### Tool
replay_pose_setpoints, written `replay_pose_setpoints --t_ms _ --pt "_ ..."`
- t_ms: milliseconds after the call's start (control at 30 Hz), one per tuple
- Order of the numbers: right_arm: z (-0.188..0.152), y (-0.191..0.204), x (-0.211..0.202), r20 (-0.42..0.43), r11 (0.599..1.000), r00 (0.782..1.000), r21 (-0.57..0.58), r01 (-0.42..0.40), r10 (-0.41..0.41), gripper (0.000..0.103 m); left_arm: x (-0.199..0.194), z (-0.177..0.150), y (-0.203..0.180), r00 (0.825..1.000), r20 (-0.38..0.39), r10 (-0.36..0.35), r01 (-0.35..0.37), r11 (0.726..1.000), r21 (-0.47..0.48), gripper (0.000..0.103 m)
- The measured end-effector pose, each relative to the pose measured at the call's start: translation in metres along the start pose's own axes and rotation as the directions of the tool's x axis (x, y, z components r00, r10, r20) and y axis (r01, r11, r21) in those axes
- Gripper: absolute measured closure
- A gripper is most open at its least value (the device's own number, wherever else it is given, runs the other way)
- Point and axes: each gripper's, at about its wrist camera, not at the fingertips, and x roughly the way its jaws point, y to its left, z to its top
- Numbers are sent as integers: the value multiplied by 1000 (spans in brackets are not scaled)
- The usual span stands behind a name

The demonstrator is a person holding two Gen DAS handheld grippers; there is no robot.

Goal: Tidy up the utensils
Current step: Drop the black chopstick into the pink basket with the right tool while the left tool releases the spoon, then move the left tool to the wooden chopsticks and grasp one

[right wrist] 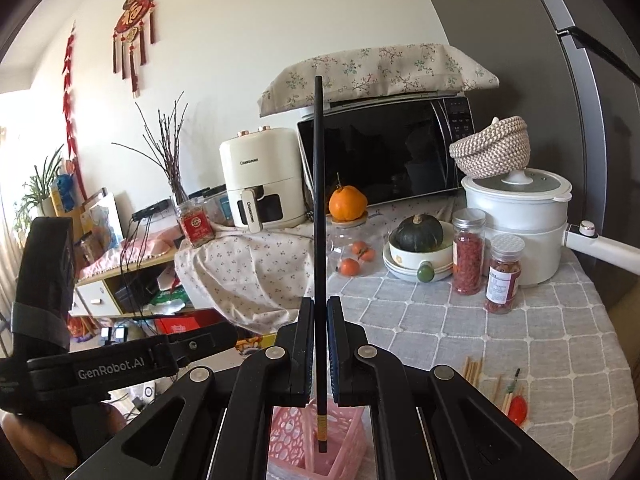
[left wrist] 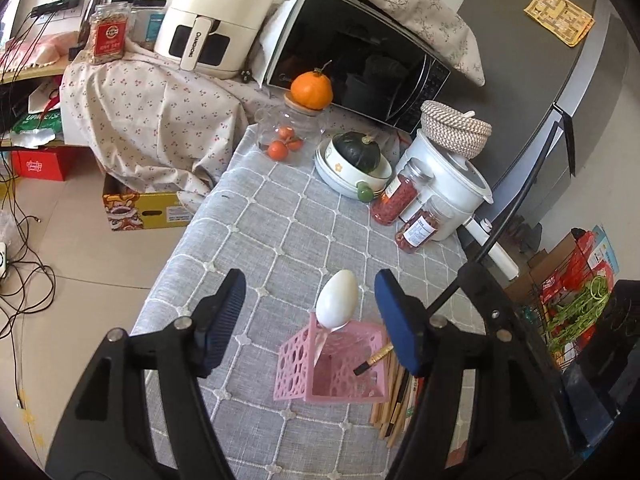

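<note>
Beside pink basket (left wrist: 320, 364): loose chopsticks (left wrist: 394, 404) | left claw (left wrist: 310, 312) spread, empty | right claw (right wrist: 320, 356) clamps black chopstick (right wrist: 318, 200), seemingly over basket

Two wrist views, shared pink basket (left wrist: 340, 364)

Pink perforated basket (left wrist: 294, 364) upright on counter; white spoon (left wrist: 337, 299) standing inside, bowl up; black chopstick (right wrist: 319, 216) near-vertical, lower end over basket; wooden chopsticks (left wrist: 394, 404) lying beside.

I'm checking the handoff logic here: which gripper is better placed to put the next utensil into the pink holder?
Right. The right gripper is shut on a black chopstick whose lower end hangs over the pink holder. The left gripper is open and empty.
</note>
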Motion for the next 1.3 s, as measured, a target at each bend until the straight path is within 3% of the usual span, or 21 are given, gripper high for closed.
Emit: replay_pose_setpoints --t_ms 167,267,567,867,1067,1233,1300 --pt "-12 5 22 -104 999 995 -42 5 -10 96 3 1 10 998 -54 -13 11 999 -46 35" --pt "-15 4 30 -160 999 987 -51 18 -26 90 3 1 12 998 -65 -26 22 998 -60 35" --pt "-5 -10 15 -153 1000 988 -7 0 -2 89 2 -3 2 996 -80 -46 43 999 -32 35" --pt "32 -67 -34 -166 987 981 110 117 -98 80 -2 -23 -46 988 -125 -86 104 984 145 35" --pt "26 -138 -46 -322 930 929 252 269 -181 74 10 -47 -80 980 -185 -67 113 962 249 35" --pt "8 -171 -39 -439 891 878 297 344 -193 74 30 -69 -113 970 -244 -1 89 933 349 35" --pt "3 -180 -38 -456 876 870 322 358 -188 74 40 -80 -128 965 -261 26 80 918 388 35"
